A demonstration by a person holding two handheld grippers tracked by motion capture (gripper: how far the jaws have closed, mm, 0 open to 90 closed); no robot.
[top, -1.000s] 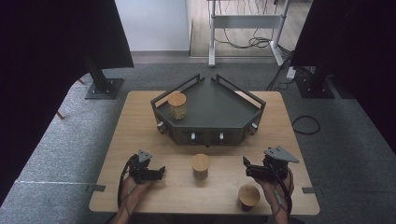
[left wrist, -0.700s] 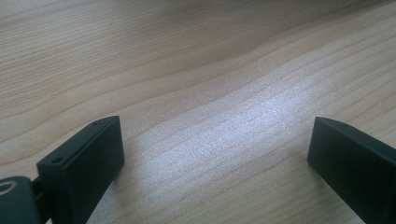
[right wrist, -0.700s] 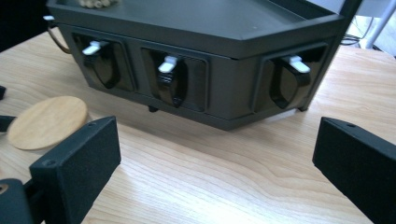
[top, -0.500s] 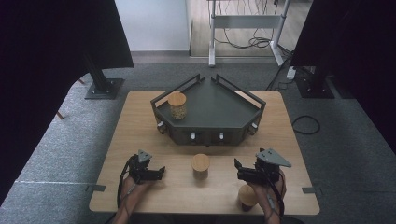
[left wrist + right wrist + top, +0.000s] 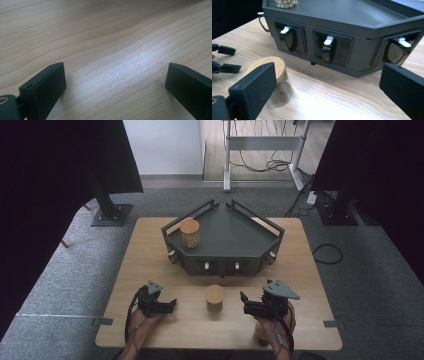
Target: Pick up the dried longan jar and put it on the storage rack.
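Note:
A glass jar with a wooden lid (image 5: 215,297) stands in the middle of the table's front half, and it appears again at the left in the right gripper view (image 5: 283,86). A second such jar (image 5: 190,233), filled with pale beads, stands on the dark tray (image 5: 235,232). My left gripper (image 5: 171,304) rests low over bare wood, left of the middle jar, open and empty (image 5: 115,72). My right gripper (image 5: 243,303) is open to the right of that jar, jaws level and pointing left (image 5: 327,72). A third jar (image 5: 259,338) is mostly hidden under the right hand.
The tray's front wall (image 5: 362,60) carries three recessed switches with white toggles (image 5: 328,40). The left gripper's jaws (image 5: 224,58) show at the far left of the right gripper view. Dark curtains, stands and cables surround the table (image 5: 150,270).
My right gripper has moved left toward the middle jar, and the hand now covers the jar at the front right. The left gripper has stayed put.

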